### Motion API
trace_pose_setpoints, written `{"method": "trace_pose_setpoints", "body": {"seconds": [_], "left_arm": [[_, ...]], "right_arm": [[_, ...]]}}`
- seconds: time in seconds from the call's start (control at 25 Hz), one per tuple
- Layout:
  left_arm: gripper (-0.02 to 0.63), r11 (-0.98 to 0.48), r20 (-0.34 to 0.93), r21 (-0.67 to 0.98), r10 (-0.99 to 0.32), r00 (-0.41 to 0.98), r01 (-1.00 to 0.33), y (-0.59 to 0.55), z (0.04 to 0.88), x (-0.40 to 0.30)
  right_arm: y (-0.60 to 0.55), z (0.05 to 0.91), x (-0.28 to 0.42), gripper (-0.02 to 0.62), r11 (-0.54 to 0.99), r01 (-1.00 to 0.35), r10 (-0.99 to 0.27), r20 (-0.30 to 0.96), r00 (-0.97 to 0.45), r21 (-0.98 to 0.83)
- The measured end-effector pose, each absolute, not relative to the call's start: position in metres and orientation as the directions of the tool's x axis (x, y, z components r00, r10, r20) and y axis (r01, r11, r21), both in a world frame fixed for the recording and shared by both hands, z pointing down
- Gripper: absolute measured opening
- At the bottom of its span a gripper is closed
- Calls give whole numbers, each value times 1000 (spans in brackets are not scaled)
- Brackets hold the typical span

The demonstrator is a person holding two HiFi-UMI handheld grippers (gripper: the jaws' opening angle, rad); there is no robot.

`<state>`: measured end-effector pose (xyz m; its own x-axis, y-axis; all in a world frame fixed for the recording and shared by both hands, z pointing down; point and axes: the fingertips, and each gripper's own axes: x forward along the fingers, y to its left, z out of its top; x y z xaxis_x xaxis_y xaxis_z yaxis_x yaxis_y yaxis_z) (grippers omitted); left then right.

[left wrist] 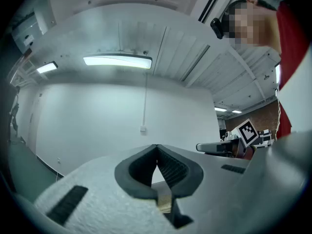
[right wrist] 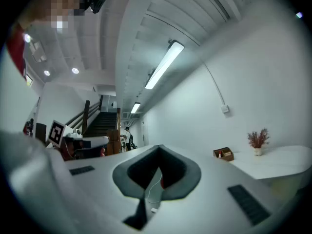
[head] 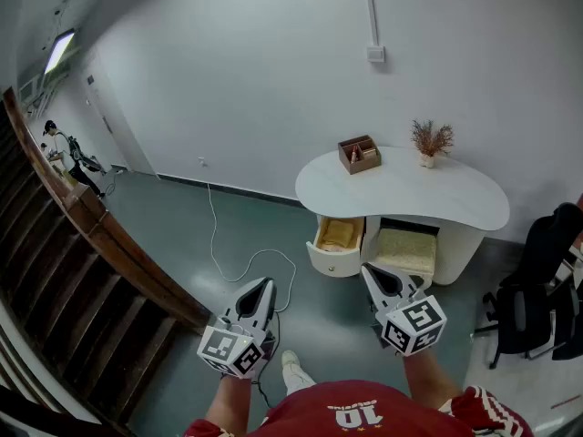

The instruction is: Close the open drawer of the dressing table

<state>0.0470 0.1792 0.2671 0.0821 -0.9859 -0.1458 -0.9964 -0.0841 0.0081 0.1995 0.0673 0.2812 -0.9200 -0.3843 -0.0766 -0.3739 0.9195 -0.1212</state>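
across the green floor from the person, the white dressing table (head: 401, 194) stood against the wall with its left drawer (head: 330, 260) pulled out, its curved front facing the room and something yellowish lying inside. beside the drawer, under the tabletop, what looked like a pale cushioned stool (head: 406, 249) sat tucked into the recess. a wooden organiser box (head: 359, 153) and a small vase of dried flowers (head: 430, 142) stood on top. both claws hung in front of the person, well apart from the furniture. the left claw (head: 258, 291) had its jaws pressed together on nothing, and the right claw (head: 375, 276) was likewise shut and empty, its tip pointing roughly toward the drawer. a white cable (head: 219, 244) trailed over the floor between the person and the table. i would judge the task to be at the approach step, with no contact made. the next move called for walking closer, setting a closed claw against the drawer front near its knob, and pushing straight in along the drawer's run so it did not jam askew.
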Motion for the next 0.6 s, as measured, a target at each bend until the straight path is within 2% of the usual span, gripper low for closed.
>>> {"method": "trace_pose_setpoints", "body": {"seconds": [0.28,0.6], "left_arm": [[3,-78,-119,-45,-989,83,-996,178,266,52],[3,-56,-129,-3,-990,56,-998,193,273,41]], "right_arm": [[68,279,190,-2,917,-385,-392,-69,-917,-102],[80,281,173,-6,931,-356,-361,-61,-930,-82]]}}
